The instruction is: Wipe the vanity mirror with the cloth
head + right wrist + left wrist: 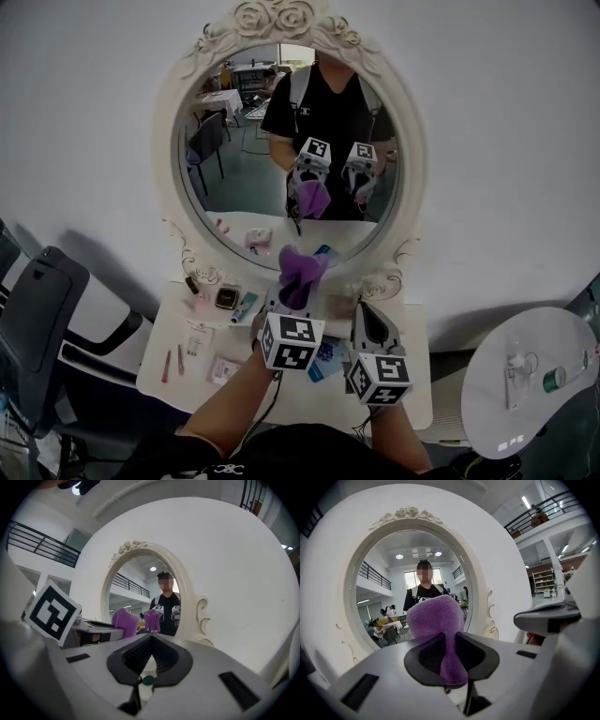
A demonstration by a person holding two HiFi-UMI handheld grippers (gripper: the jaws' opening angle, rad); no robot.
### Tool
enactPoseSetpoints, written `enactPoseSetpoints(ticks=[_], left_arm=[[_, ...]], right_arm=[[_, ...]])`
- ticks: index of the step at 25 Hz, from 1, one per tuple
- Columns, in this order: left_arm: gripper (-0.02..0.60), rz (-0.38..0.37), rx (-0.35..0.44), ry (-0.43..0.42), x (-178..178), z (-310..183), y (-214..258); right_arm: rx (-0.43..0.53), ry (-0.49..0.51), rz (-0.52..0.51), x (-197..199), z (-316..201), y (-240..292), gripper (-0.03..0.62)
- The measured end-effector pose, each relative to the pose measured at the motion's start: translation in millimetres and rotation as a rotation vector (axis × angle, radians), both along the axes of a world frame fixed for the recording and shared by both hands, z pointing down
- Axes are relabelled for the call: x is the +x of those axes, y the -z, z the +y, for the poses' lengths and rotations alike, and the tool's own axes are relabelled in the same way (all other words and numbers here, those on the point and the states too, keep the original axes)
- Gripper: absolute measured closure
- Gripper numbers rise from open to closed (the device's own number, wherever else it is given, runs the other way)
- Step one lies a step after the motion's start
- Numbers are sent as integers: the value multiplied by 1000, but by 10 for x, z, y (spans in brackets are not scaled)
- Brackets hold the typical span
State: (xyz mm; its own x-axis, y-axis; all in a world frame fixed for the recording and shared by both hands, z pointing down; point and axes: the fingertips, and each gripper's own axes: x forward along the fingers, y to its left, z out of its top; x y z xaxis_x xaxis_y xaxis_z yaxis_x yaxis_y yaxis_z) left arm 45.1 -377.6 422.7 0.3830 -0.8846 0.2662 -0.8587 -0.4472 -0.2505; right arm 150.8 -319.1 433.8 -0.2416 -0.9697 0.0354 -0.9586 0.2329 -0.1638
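An oval vanity mirror [225, 141] in an ornate cream frame stands on a white vanity table [418, 375] against the wall. My left gripper [292, 292] is shut on a purple cloth [300, 272], which bunches up above the jaws just below the mirror's lower edge. In the left gripper view the purple cloth [436, 620] is pinched between the closed jaws, with the mirror [389, 592] straight ahead. My right gripper [367, 323] hovers beside it to the right, jaws closed on nothing. The right gripper view shows the mirror [136, 592] and the cloth [123, 619] at left.
Small cosmetics [225, 298], a tube [246, 306] and packets [195, 343] lie on the table's left part. A dark office chair [37, 309] stands at far left. A round white side table [525, 384] with a bottle [555, 378] stands at right.
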Motion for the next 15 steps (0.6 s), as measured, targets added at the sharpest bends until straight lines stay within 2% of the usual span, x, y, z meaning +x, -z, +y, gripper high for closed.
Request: enactPoseSetpoints(ticks=[5, 15], left_arm=[[509, 38, -26, 20, -171, 191, -76], [509, 82, -48, 57, -395, 164, -140]], right_arm=[[-45, 31, 79, -211, -108, -120, 592], [-62, 69, 89, -366, -212, -149, 591]])
